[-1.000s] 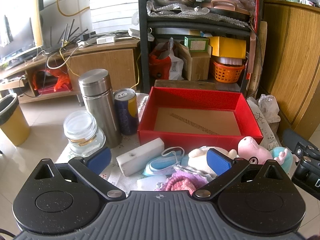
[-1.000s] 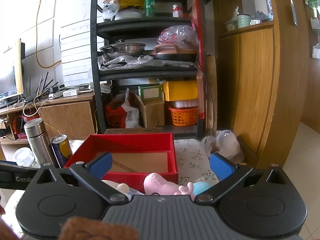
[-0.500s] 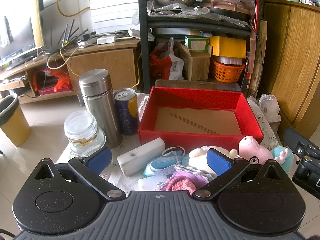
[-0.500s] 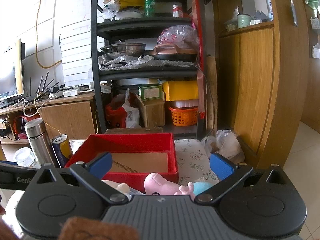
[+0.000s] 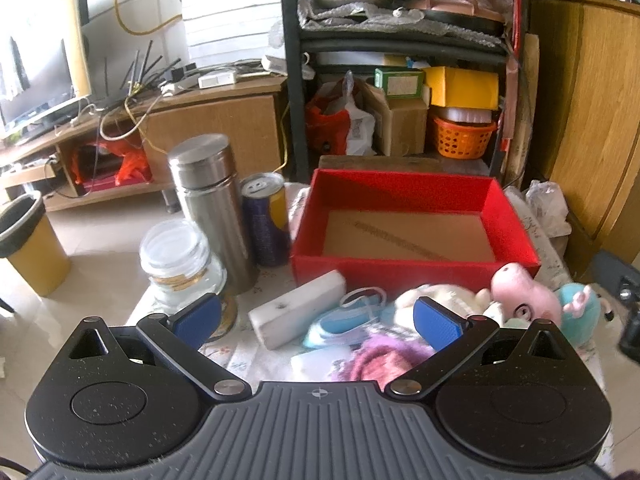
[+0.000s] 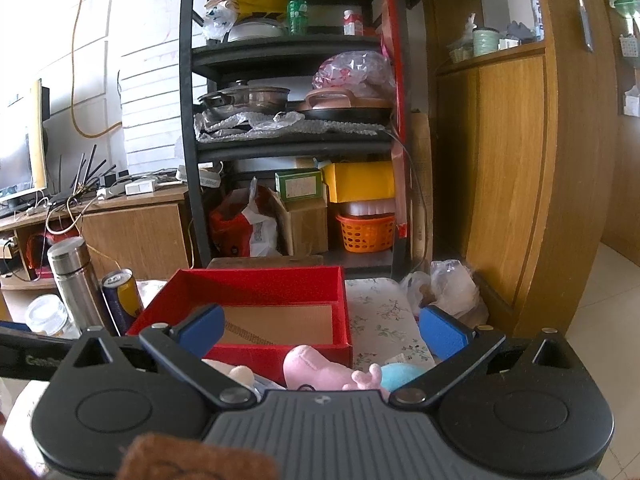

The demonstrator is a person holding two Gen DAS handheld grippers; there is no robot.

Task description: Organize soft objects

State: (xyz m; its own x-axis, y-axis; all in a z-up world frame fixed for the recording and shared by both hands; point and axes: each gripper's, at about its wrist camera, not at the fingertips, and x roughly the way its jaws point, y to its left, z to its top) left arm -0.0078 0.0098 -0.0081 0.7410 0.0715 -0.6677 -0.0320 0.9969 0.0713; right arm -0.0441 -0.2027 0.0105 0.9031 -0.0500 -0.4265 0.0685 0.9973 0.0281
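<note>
- Holding the left gripper (image 5: 318, 320) with its blue pads spread wide and nothing between them, we hover it above the near end of the table.
- Under its span we see a blue face mask (image 5: 346, 320), a purple and pink knitted piece (image 5: 380, 360) and a white foam block (image 5: 298, 314) lying flat; all look blurred.
- Just right of the mask lies a cream plush toy (image 5: 428, 292), and beside it a pink pig plush (image 5: 524, 292) in a light-blue dress, its snout toward the red box (image 5: 412, 272).
- The red box sits just behind the soft things, open-topped, with only its brown cardboard floor showing.
- To the box's left stand a blue and yellow can (image 5: 266, 220), a steel flask (image 5: 210, 204) and a glass jar (image 5: 180, 260) with a clear lid.
- We hold the right gripper (image 6: 322, 330) likewise released, pads well apart, gripping nothing, above the pig plush (image 6: 320, 370).
- From that view the red box (image 6: 256, 284) lies ahead on a floral tablecloth (image 6: 380, 316).
- A brown fuzzy thing (image 6: 192, 458) shows at the bottom edge; we cannot tell what it is.
</note>
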